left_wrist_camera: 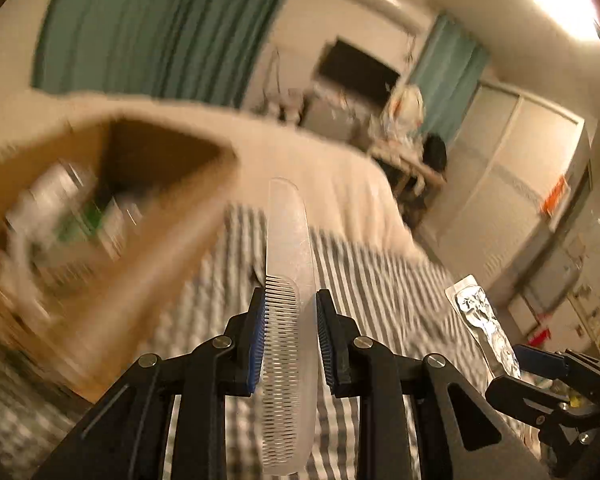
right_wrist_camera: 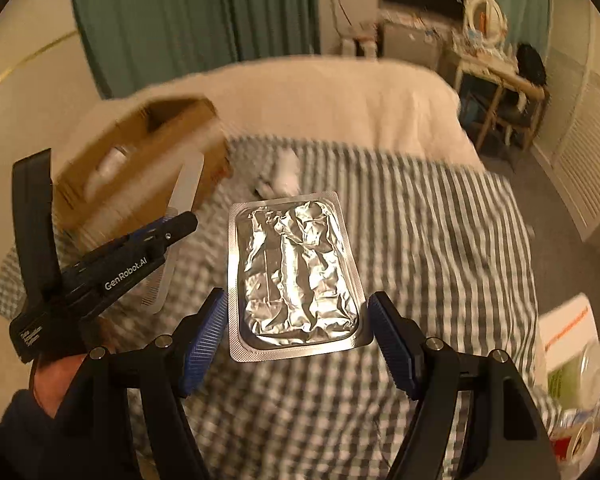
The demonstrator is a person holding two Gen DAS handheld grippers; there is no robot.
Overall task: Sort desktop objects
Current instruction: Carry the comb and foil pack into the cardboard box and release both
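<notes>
Cardboard box (left_wrist_camera: 112, 200): far left on the bed, open at the top, already with some blurred packages inside; probably the place for sorted things, though not certain.
Progress: partly done, judging from the filled box; two things lifted and not yet put down, at least one small thing left on the blanket.
Left tool (left_wrist_camera: 290, 332): narrowly set, blue pads pressed on both sides of a clear plastic comb (left_wrist_camera: 288, 280); comb lengthwise between the fingers, far end pointing toward the box edge.
Comb position: in the air above the striped blanket (left_wrist_camera: 380, 280), just right of the box, not yet over its opening.
Small white object (right_wrist_camera: 286, 172): lying on the blanket behind the pack, too blurred to name; likely left to sort.
Right tool (right_wrist_camera: 296, 332): spread wide, with a foil blister pack (right_wrist_camera: 296, 272) across the gap; both long edges at the blue pads, so held by its width, it seems.
Pack position: lifted above the checked and striped blanket, near the middle of the bed, well apart from the box.
Obstacles: left tool and its comb between the pack and the box; risk of collision if both go there together.
Far right: white container (right_wrist_camera: 576, 372) and other clutter at the bed edge, purpose not clear.
</notes>
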